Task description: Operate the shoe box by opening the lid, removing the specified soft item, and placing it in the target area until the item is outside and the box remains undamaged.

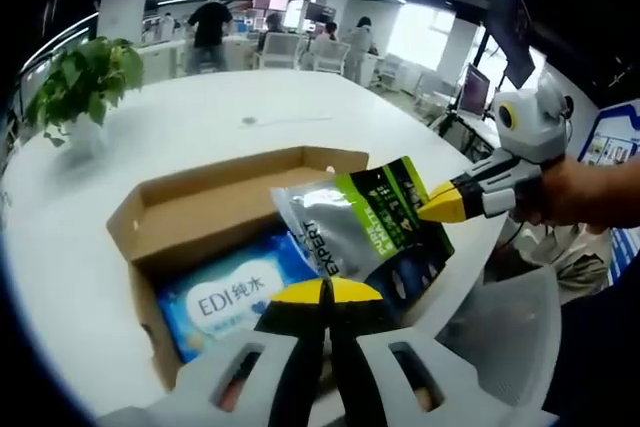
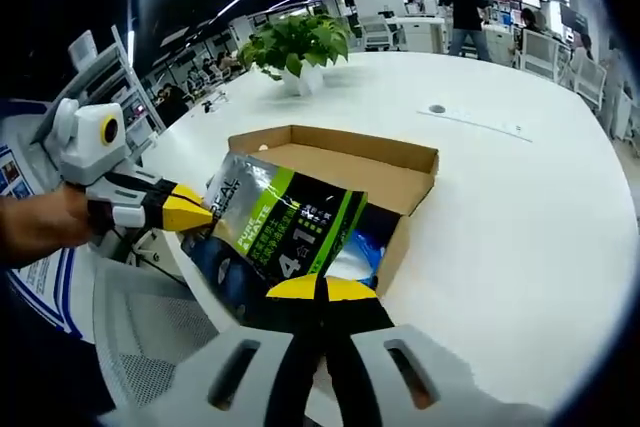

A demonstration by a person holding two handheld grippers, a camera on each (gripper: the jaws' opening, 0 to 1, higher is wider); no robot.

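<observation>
Both grippers pinch 1 green and silver pouch (image 1: 372, 222) and hold it up over the open cardboard box (image 1: 215, 209) on the white table (image 1: 230, 122). The left gripper (image 1: 325, 292) holds its bottom edge. The right gripper (image 2: 322, 290) holds the other edge. A blue wipes pack (image 1: 232, 297) lies inside the box.

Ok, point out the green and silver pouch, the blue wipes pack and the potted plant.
green and silver pouch (image 1: 372, 217), left gripper view, printed front
blue wipes pack (image 1: 232, 299), left gripper view, label inside the box
potted plant (image 2: 297, 44), right gripper view, leaves
</observation>
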